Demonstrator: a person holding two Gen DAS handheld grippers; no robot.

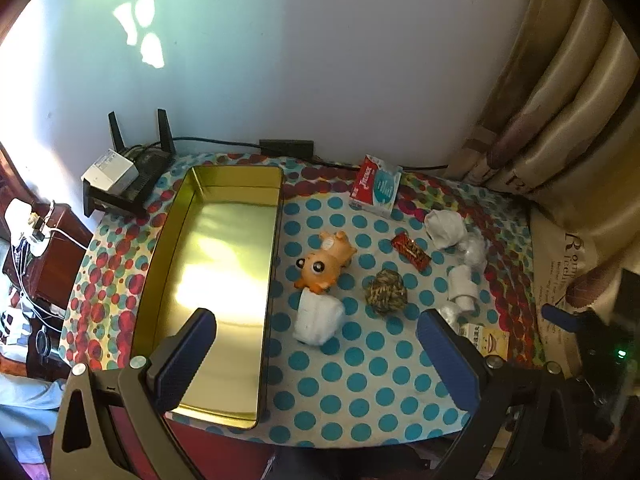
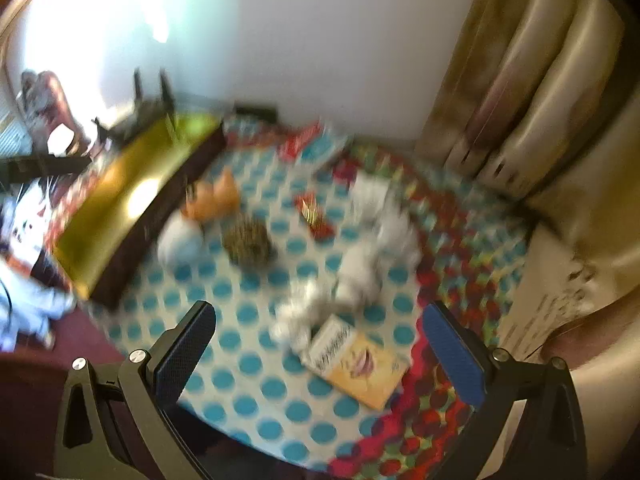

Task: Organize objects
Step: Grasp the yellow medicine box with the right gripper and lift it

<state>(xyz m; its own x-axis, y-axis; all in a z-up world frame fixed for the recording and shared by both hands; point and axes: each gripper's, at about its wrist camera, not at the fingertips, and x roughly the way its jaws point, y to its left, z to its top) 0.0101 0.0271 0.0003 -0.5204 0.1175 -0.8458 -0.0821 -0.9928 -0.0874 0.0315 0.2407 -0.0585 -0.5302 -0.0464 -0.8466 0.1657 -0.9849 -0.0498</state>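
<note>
Location: a room in a private home.

A small worktop (image 1: pixel 360 392) stands against a plain painted wall (image 1: pixel 320 60), covered with a cloth of teal and red dots. At its far left corner sits a black router (image 1: pixel 136 168) with upright antennas, a white adapter box (image 1: pixel 110 172) on top, and a cable running along the far edge. Off the left edge, a dark wooden cabinet (image 1: pixel 52 256) carries a white power strip (image 1: pixel 24 224) with tangled white leads. Folded beige curtains (image 1: pixel 568 92) hang beyond the right edge. Household items on the cloth include an orange toy animal (image 1: pixel 324 260), a medicine box (image 1: pixel 376 186) and a gold tin (image 1: pixel 216 292).
</note>
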